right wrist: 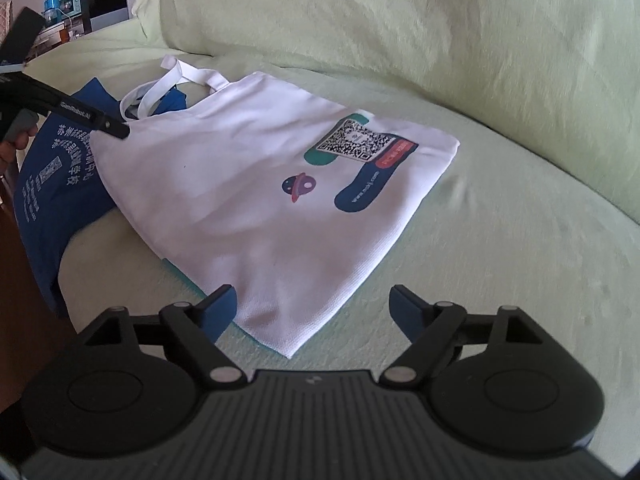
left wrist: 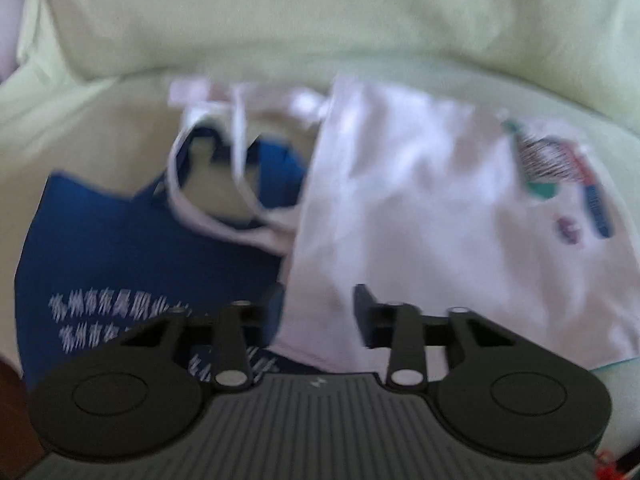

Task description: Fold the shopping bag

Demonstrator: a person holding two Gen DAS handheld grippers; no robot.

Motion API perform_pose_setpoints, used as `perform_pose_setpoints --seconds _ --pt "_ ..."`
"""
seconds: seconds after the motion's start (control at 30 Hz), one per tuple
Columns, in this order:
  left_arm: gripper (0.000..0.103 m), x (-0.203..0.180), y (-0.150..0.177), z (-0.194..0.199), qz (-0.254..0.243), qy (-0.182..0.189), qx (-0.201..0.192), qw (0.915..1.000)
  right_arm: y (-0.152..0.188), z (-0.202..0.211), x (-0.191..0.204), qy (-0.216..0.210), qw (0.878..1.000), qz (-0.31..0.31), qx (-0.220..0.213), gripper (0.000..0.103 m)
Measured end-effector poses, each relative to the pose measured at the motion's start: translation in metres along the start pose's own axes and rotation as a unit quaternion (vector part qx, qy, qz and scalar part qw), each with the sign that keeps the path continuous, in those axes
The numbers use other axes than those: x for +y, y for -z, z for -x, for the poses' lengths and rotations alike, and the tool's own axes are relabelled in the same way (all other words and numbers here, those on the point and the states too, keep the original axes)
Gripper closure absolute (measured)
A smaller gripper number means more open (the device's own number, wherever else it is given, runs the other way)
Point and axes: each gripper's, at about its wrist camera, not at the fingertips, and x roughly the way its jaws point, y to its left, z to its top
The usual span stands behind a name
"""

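black linkage arms and a ribbed grey body fill the bottom of both wrist views. on the right gripper the two blue-padded fingers stand wide apart with nothing between them, and the near corner of the white shopping bag lies on the cushion just ahead of that gap. the left gripper also has its fingers parted, with the bag's lower left edge lying in the gap; that view is blurred, so whether the pads touch the cloth cannot be told. in the right wrist view the same tool reaches in from the left, its black tip at the bag's upper left corner near the mouth.

the bag is white woven cloth, lying flat and unfolded on the pale green sofa seat, with soft wrinkles. its print shows a qr code, teal, red and dark blue bands, and a small planet figure. seen from the right gripper, its long axis runs diagonally, mouth and white handles toward the far left, closed bottom edge toward the right. the handles loop over a blue bag with white chinese lettering, which lies partly under the white bag's left side and hangs over the seat's edge. behind them rises the green backrest.
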Motion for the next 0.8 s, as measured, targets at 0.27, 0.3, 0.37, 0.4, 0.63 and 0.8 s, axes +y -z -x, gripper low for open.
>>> perform_pose_setpoints --seconds 0.27,0.3,0.37,0.4,0.63,0.8 --pt "0.103 -0.014 0.012 0.029 -0.002 0.049 -0.044 0.9978 0.016 -0.016 0.032 0.03 0.993 0.116 -0.016 0.045" --pt "0.103 -0.012 0.01 0.029 0.011 0.057 -0.044 0.9973 0.016 -0.015 0.035 0.033 0.991 0.131 -0.028 0.07" --pt "0.103 -0.007 0.004 0.033 0.037 0.077 -0.052 0.995 0.014 -0.011 0.038 0.043 0.986 0.154 -0.044 0.084" --pt "0.103 -0.003 0.001 0.037 0.054 0.09 -0.06 0.9926 0.011 -0.009 0.038 0.051 0.984 0.162 -0.05 0.088" --pt "0.103 -0.054 -0.021 0.083 0.036 0.169 -0.131 0.9762 -0.016 0.039 -0.033 0.143 0.975 0.136 -0.1 0.092" --pt "0.103 -0.136 -0.01 0.096 0.002 0.25 -0.156 0.9556 -0.008 0.127 -0.091 0.282 0.939 0.133 -0.147 0.092"
